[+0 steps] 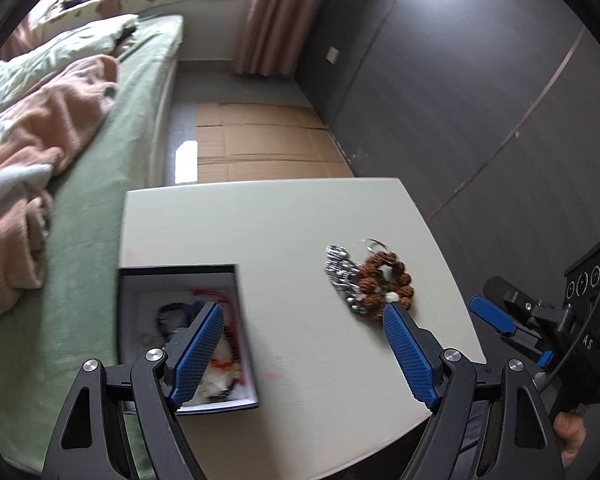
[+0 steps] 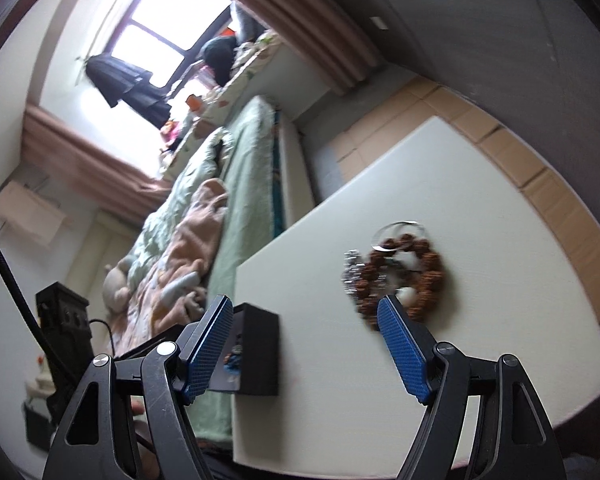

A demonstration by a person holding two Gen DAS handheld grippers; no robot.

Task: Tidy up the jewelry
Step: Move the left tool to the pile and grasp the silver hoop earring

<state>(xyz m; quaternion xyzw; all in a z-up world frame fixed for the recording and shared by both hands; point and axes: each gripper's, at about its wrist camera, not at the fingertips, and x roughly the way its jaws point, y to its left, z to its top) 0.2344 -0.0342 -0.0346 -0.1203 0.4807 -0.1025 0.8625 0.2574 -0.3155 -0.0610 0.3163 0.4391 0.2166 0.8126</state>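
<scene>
Left gripper (image 1: 303, 316): blue ribbed fingers (image 1: 200, 354) spread wide, nothing between them, held above the counter (image 1: 300, 220); the left finger overlaps the open box in view, the right finger tip lies just before the bead bracelet. Right gripper (image 2: 305, 316): fingers (image 2: 400, 350) likewise apart and empty, the view rolled to one side; seen from the left wrist camera it stands at the counter's right edge (image 1: 500, 320), a hand (image 1: 572, 432) on its grip. Jewelry box (image 1: 188, 336): dark-walled, white-lined, lid off, at the near left corner of the counter beside the bed; contents include a red cord, dark beads and orange-and-white pieces, blurred and not told apart further. Bead bracelet (image 1: 388, 280): ring of knobbly brown beads with one pale bead, lying flat on the counter, well right of the box. Silver piece (image 1: 340, 270): a glittering heap touching the bracelet's left side. Thin clear or silver hoop (image 1: 374, 245): at the bracelet's far side, overlapping it. Counter: pale, matte, rounded corners. Bed (image 1: 100, 200): green sheet, pink blanket (image 1: 32, 152) rumpled on it, along the counter's left. Floor: flattened cardboard (image 1: 260, 140) beyond the counter. Dark panelled wall (image 1: 460, 80) at right; pink curtain (image 1: 276, 12) at the far end.
</scene>
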